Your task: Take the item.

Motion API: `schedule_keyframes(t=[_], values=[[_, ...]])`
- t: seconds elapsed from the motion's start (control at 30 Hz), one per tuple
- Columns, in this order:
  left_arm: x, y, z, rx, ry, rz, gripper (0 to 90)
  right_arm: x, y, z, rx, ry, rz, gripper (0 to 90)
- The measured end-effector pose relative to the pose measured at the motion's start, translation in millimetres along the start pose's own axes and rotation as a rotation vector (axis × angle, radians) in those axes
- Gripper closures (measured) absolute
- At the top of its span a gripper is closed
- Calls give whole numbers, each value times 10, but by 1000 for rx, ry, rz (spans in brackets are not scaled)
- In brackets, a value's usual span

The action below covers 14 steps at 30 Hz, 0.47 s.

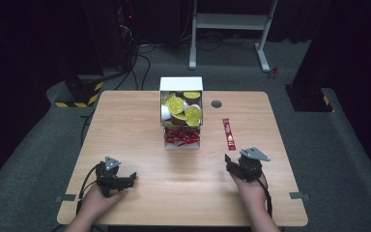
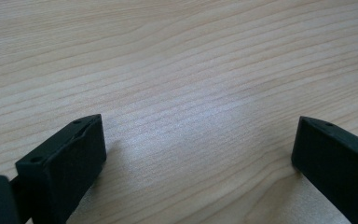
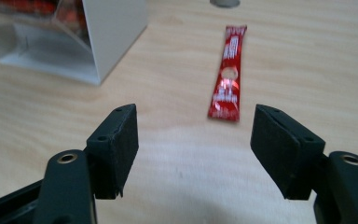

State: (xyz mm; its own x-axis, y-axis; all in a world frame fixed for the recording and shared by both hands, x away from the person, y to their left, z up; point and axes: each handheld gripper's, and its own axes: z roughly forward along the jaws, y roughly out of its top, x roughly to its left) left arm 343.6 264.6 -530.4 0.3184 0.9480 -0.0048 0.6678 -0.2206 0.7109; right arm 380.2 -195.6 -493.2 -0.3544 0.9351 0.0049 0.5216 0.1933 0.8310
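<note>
A red sachet point(image 1: 229, 134) lies flat on the wooden table point(image 1: 140, 145), right of a white box point(image 1: 181, 83). The box holds yellow-lidded cups point(image 1: 183, 110) on top and red sachets point(image 1: 181, 137) in its lower tray. My right gripper point(image 1: 229, 162) is held low, a short way in front of the lone sachet. In the right gripper view its jaws point(image 3: 193, 140) stand open and empty, with the sachet point(image 3: 227, 74) just beyond them and the box corner point(image 3: 112, 32) to the left. My left gripper point(image 1: 128, 179) rests at the front left, open over bare wood point(image 2: 196, 149).
A round grey grommet point(image 1: 216, 104) sits in the tabletop behind the lone sachet. Beyond the far table edge are a grey carpet, cables and a white desk frame point(image 1: 229, 29). Bare wood lies between the two grippers.
</note>
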Motion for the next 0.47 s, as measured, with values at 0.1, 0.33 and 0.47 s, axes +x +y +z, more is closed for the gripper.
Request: schedule_keyframes(t=[0.1, 0.33, 0.47], values=[[0, 0, 0, 0, 0, 0, 33, -31, -139, -61, 25, -1, -9, 315], [4, 1, 0, 0, 2, 5, 33, -125, -451, -189, 110, -29, -43, 300], [3, 0, 1, -2, 2, 5, 34, -169, -492, -215, 118, -30, -18, 293]])
